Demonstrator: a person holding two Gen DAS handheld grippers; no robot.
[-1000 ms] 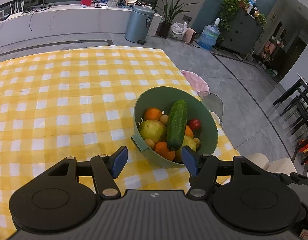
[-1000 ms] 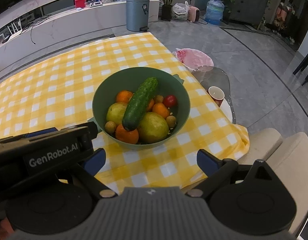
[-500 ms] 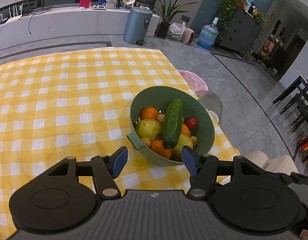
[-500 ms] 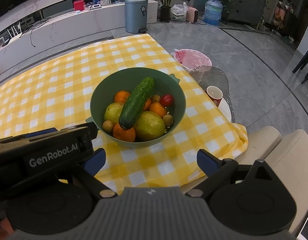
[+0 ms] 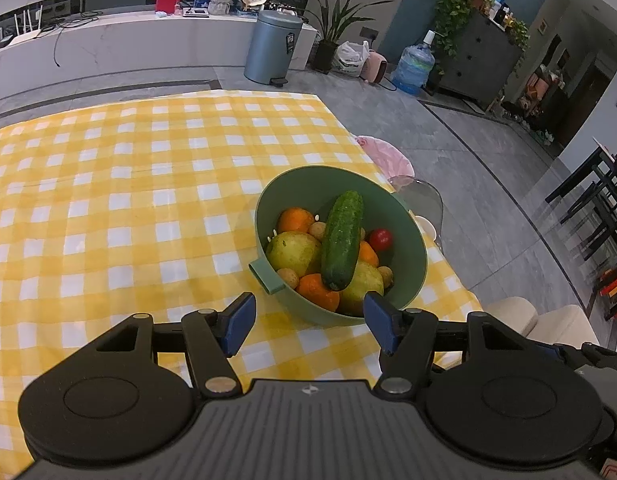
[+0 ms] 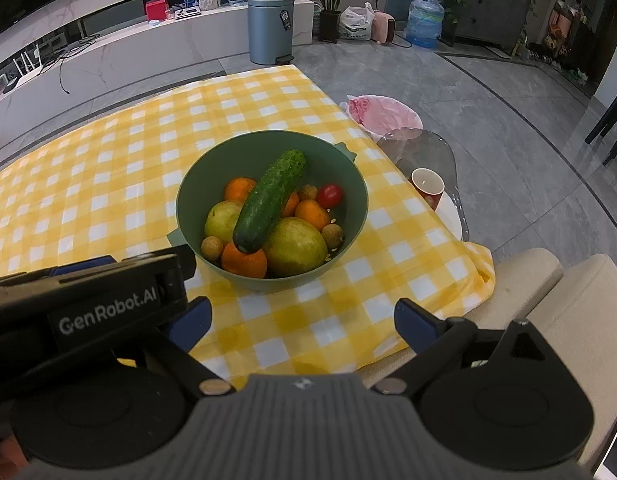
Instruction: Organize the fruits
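Well beyond both jaws: bowl.

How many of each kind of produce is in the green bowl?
Cucumber: 1
Oranges: 4, one mostly hidden
Pears: 2
Tomato: 1
Small brown fruits: 3
Total: 11

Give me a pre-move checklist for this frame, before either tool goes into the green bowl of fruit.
1. Left tool open, nothing between its fingers: ok.
2. Right tool open and empty: ok.
3. Green bowl upright on the checked tablecloth: ok.
4. Cucumber on top of the pile, unobstructed: ok.
5. Bowl clear of the table edge: ok, though it sits near the corner.
6. Destination for the fruit in view: cannot tell.
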